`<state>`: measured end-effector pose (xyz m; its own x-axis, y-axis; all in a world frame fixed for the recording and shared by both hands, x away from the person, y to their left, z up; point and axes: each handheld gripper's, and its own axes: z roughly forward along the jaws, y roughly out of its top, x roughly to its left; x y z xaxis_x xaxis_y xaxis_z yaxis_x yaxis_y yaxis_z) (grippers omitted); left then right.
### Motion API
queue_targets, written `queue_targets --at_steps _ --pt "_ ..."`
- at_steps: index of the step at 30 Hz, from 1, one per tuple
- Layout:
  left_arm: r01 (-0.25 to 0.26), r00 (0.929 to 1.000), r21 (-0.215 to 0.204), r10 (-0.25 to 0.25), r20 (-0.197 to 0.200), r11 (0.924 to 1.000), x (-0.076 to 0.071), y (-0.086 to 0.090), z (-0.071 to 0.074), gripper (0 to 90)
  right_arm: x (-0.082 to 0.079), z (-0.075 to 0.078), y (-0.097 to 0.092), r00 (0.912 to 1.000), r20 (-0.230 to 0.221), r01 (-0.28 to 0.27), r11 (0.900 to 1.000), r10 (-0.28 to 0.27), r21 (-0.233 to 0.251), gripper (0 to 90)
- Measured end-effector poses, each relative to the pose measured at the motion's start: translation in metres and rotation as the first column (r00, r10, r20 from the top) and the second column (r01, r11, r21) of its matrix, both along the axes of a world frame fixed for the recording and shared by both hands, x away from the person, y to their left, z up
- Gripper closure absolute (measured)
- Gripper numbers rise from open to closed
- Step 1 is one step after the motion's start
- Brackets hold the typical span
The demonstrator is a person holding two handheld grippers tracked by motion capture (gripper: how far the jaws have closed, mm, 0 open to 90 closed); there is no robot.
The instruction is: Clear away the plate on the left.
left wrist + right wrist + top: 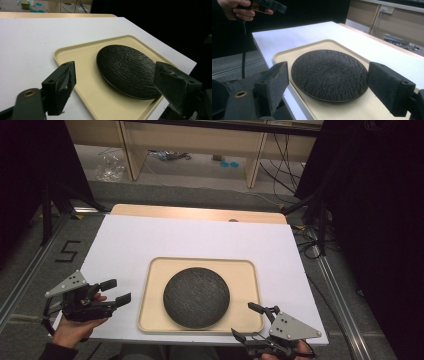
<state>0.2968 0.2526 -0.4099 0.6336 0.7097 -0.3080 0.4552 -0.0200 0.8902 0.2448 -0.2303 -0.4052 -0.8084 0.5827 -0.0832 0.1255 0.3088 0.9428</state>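
Plate [196,297], dark, round and rough-textured, is seen lying flat in a beige tray [152,295] near the front middle of a white table [130,240]. At nine o'clock from the tray, just off the table's edge, the left gripper [116,291] is held with jaws spread, empty. At five o'clock, the right gripper [246,322] is held likewise, jaws spread and empty.

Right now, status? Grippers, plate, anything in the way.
Left gripper open, off the tray's left edge. Right gripper open, at the tray's near right corner. Plate flat on tray, untouched. Nothing in the way.
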Motion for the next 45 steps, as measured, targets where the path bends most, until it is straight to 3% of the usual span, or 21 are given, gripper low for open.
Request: queue_targets --at_steps 7,15,21,22,24,25,33,34,36,38,41,43,45 --pt "0.035 0.9993 0.010 -0.035 0.008 0.9993 -0.013 -0.010 0.002 18.2 0.000 0.000 0.001 1.0000 0.005 -0.001 1.0000 0.001 0.003 19.0" --pt "0.039 0.9990 0.043 -0.040 0.019 0.9983 -0.022 -0.016 0.002 18.5 -0.001 0.000 0.000 1.0000 0.001 -0.004 1.0000 0.004 -0.003 18.8" --pt "0.038 0.9993 0.049 -0.038 -0.002 0.9981 -0.028 -0.019 0.001 18.7 -0.001 0.000 0.001 1.0000 0.001 -0.006 1.0000 0.006 -0.004 18.7" --pt "0.058 0.9981 0.068 -0.060 0.018 0.9960 -0.029 -0.020 0.001 18.7 -0.001 0.000 0.001 1.0000 0.002 -0.006 1.0000 0.006 -0.003 18.7" --pt "0.046 0.9989 0.066 -0.046 0.006 0.9968 -0.031 -0.021 0.001 18.7 -0.001 0.000 0.001 1.0000 0.005 -0.007 1.0000 0.007 -0.002 18.7" --pt "0.066 0.9973 0.084 -0.069 0.024 0.9943 -0.032 -0.022 0.002 18.7 -0.001 0.000 0.001 1.0000 0.006 -0.008 1.0000 0.008 -0.001 18.7" --pt "0.067 0.9968 0.080 -0.070 0.038 0.9945 -0.042 -0.028 0.002 18.6 -0.001 0.000 0.002 1.0000 0.009 -0.004 1.0000 0.004 -0.001 18.7" --pt "0.081 0.9948 0.084 -0.086 0.055 0.9931 -0.044 -0.028 0.003 18.6 -0.001 -0.001 0.002 0.9999 0.005 -0.009 1.0000 0.009 -0.002 18.7" --pt "0.067 0.9963 0.078 -0.071 0.048 0.9946 -0.046 -0.029 0.003 18.5 -0.001 0.000 0.002 1.0000 0.007 -0.006 1.0000 0.006 -0.002 18.7" --pt "0.102 0.9918 0.074 -0.107 0.070 0.9921 -0.047 -0.029 0.003 18.0 -0.001 0.000 0.002 0.9999 0.006 -0.009 1.0000 0.009 -0.001 18.6" --pt "0.092 0.9936 0.061 -0.095 0.060 0.9939 -0.050 -0.031 0.003 17.6 -0.001 0.000 0.002 0.9999 0.007 -0.009 1.0000 0.009 -0.003 18.6" --pt "0.108 0.9903 0.084 -0.115 0.079 0.9906 -0.050 -0.033 0.003 17.3 -0.001 0.000 0.002 0.9999 0.007 -0.011 0.9999 0.011 -0.002 18.6" --pt "0.112 0.9903 0.074 -0.118 0.074 0.9910 -0.050 -0.034 0.002 16.6 -0.001 -0.001 0.002 0.9999 0.006 -0.010 0.9999 0.010 -0.005 18.6"
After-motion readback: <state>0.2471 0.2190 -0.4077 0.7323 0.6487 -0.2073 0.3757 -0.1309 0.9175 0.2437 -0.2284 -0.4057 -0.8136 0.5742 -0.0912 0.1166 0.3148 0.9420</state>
